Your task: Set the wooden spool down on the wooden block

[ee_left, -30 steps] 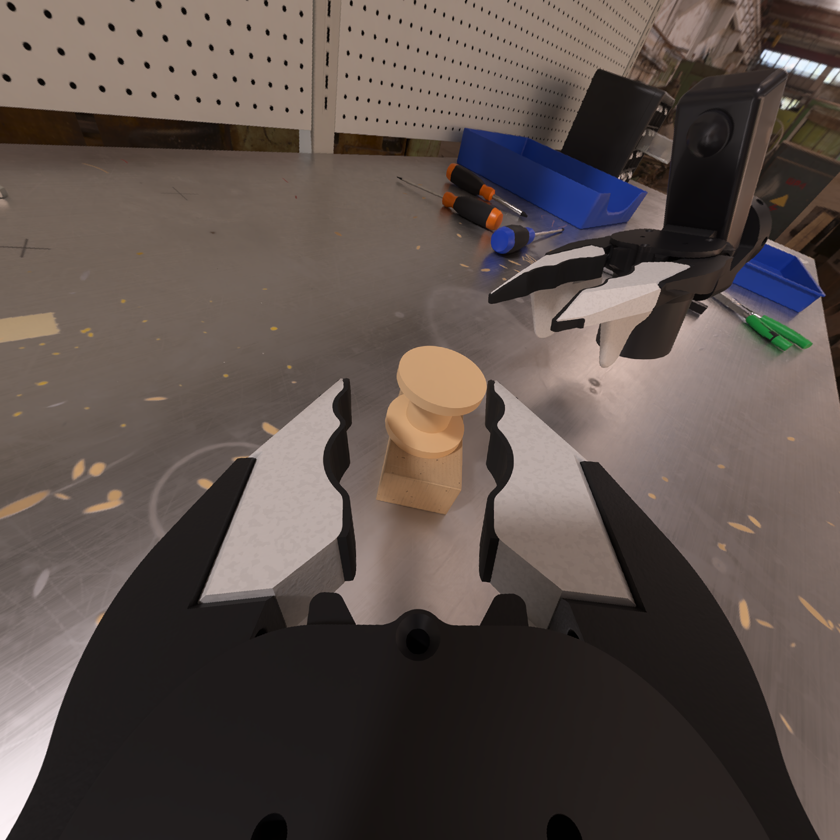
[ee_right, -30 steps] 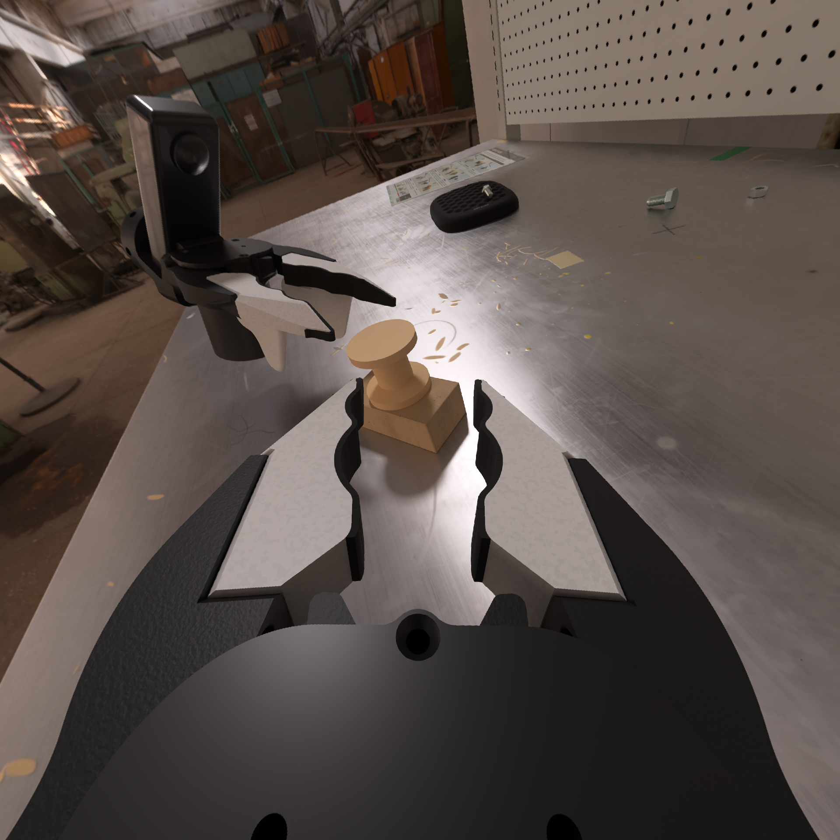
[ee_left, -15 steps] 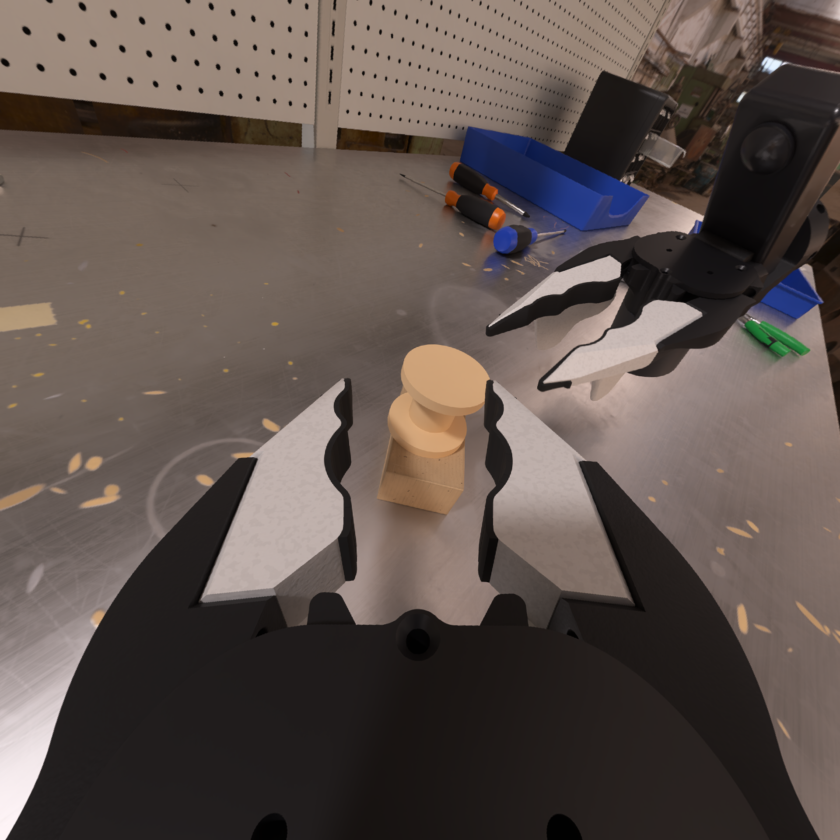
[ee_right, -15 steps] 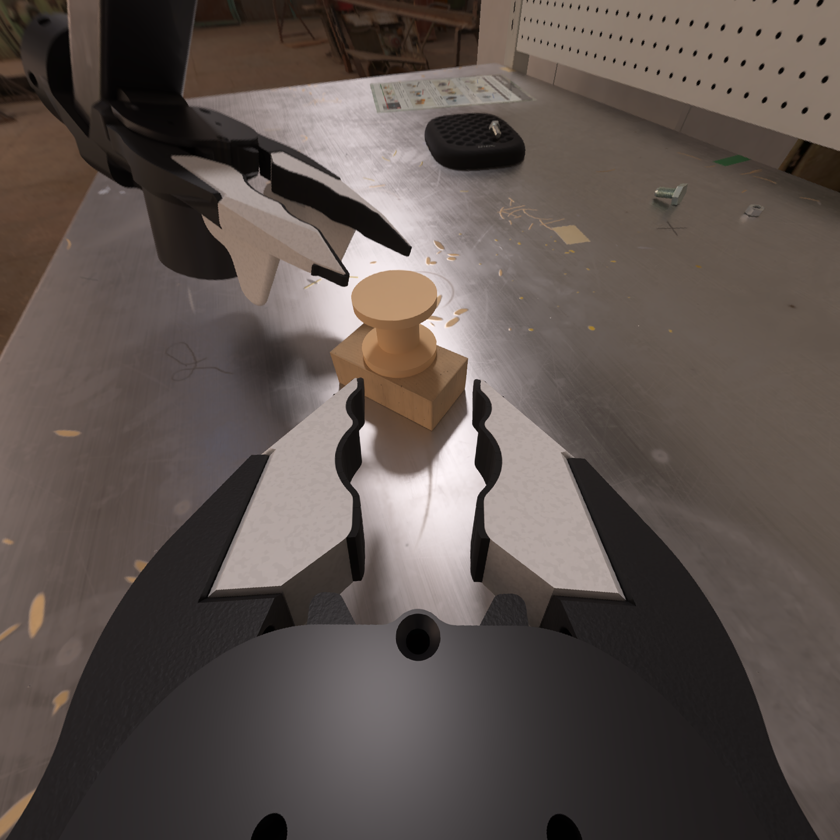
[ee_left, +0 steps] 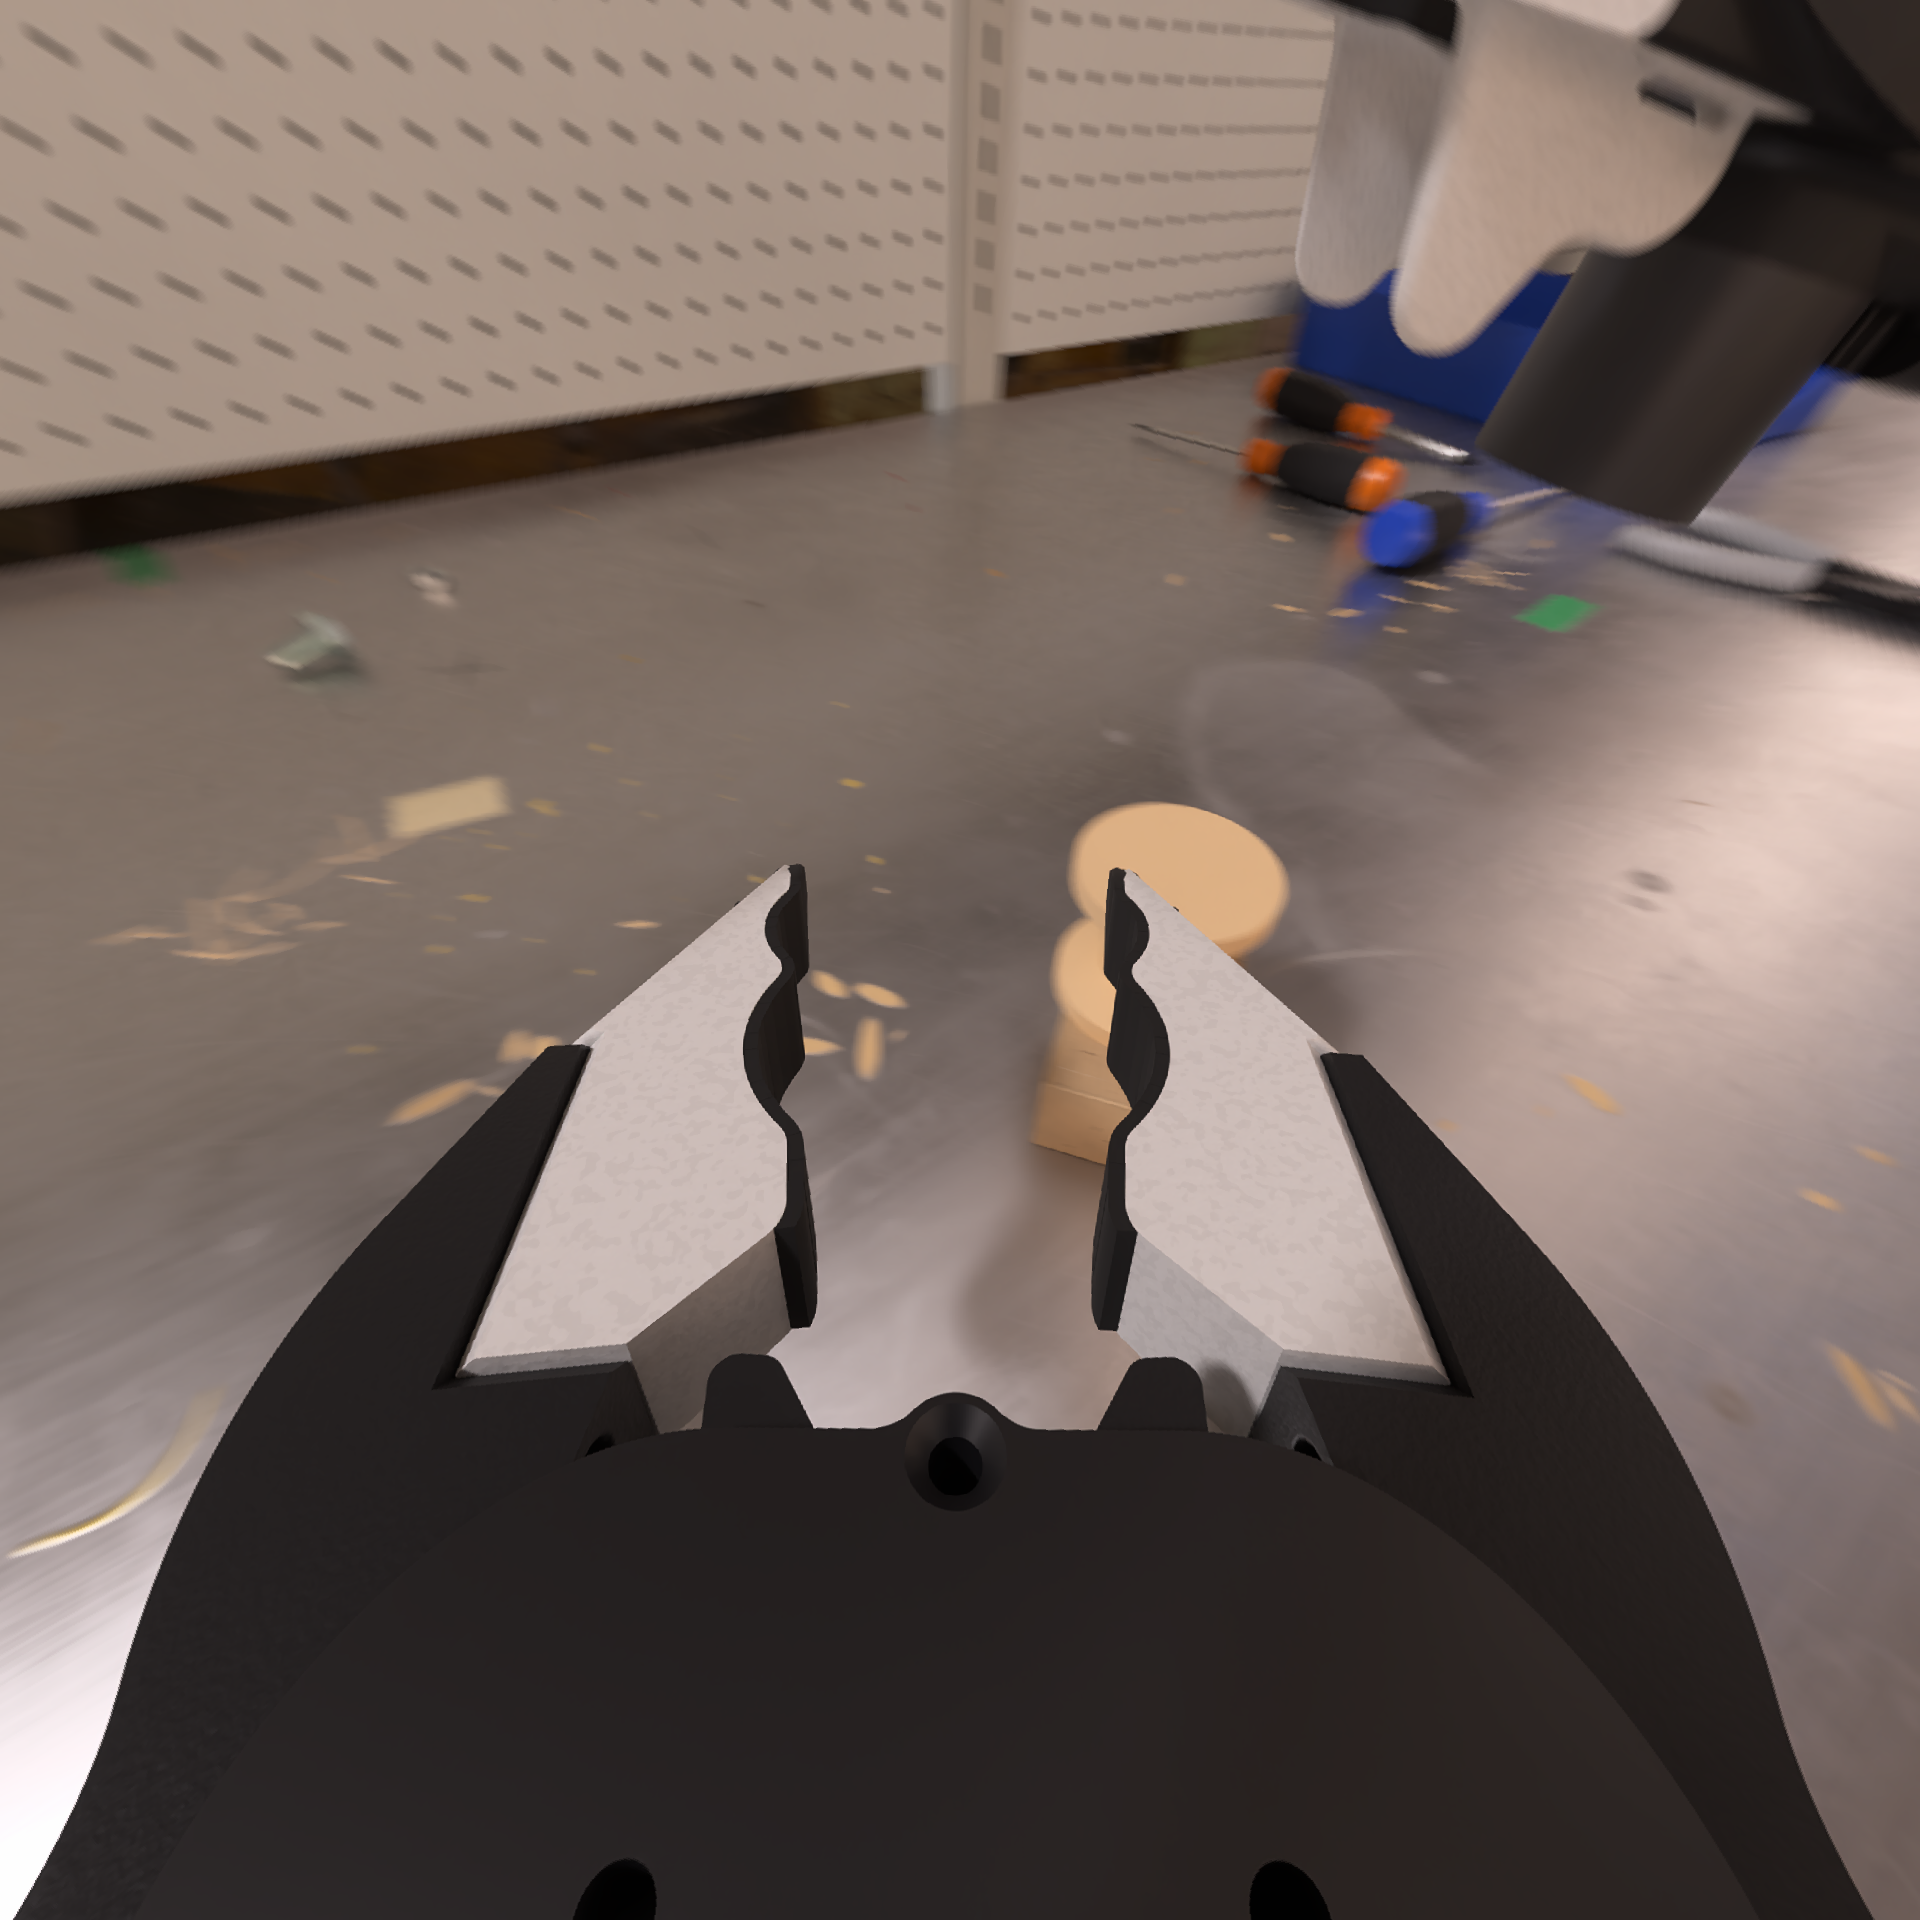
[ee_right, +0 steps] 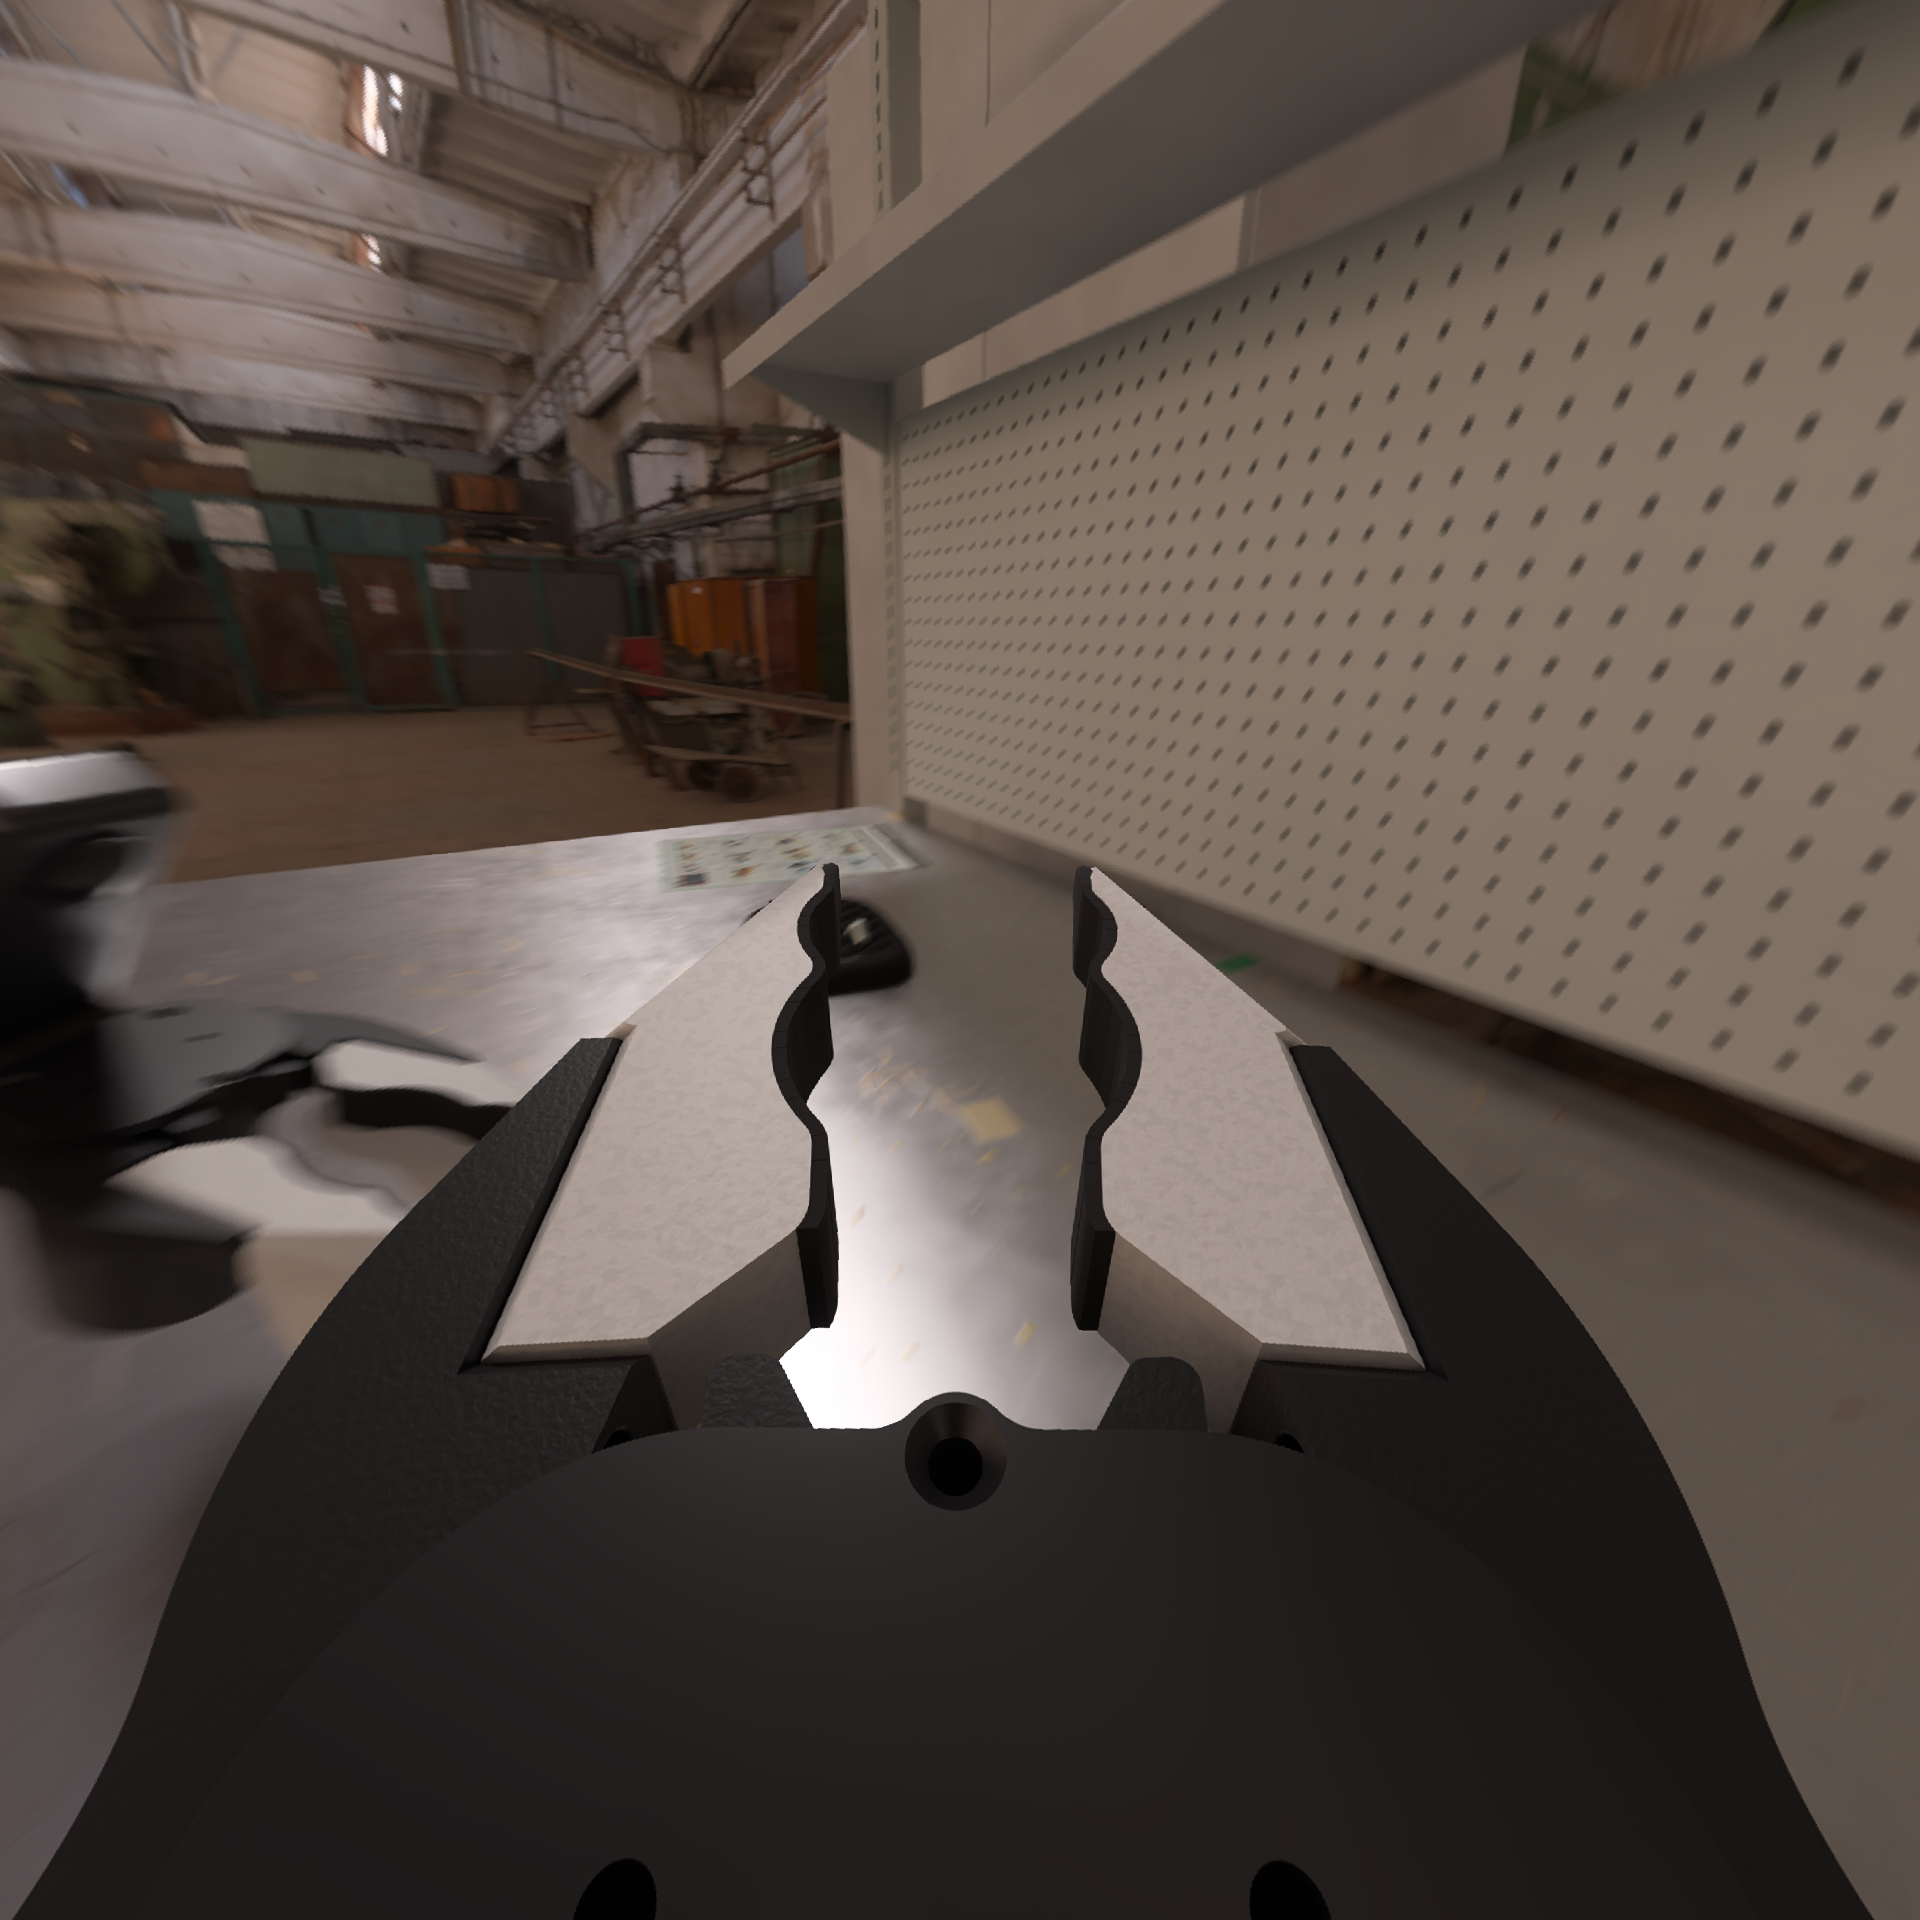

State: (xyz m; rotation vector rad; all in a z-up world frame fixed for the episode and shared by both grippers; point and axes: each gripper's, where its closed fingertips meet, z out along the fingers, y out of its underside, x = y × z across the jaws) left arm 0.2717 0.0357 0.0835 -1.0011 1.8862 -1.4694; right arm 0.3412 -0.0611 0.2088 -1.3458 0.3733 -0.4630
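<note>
The wooden spool (ee_left: pixel 1179 883) stands upright on the small wooden block (ee_left: pixel 1070 1107) on the metal bench, in the left wrist view only. My left gripper (ee_left: pixel 956 878) is open and empty. The spool and block sit just right of its gap, partly hidden behind its right finger (ee_left: pixel 1216 1122). My right gripper (ee_left: pixel 1392 301) hangs high at the top right, above and beyond the spool. In its own view the right gripper (ee_right: pixel 954 878) is open and empty, pointing level along the bench. The left gripper (ee_right: pixel 436 1091) shows blurred at its left.
Two orange-and-black screwdrivers (ee_left: pixel 1320 473), a blue one (ee_left: pixel 1418 525) and a blue bin (ee_left: pixel 1507 353) lie far right. A bolt (ee_left: pixel 312 649), a tape piece (ee_left: pixel 447 805) and wood chips dot the bench. A black pad (ee_right: pixel 878 951), a paper sheet (ee_right: pixel 779 860) and the pegboard (ee_right: pixel 1455 727) lie beyond the right gripper.
The right gripper rose and tilted up, so the spool left its view. The left gripper swung left and the spool now sits right of its gap. The spool stays on the block.
</note>
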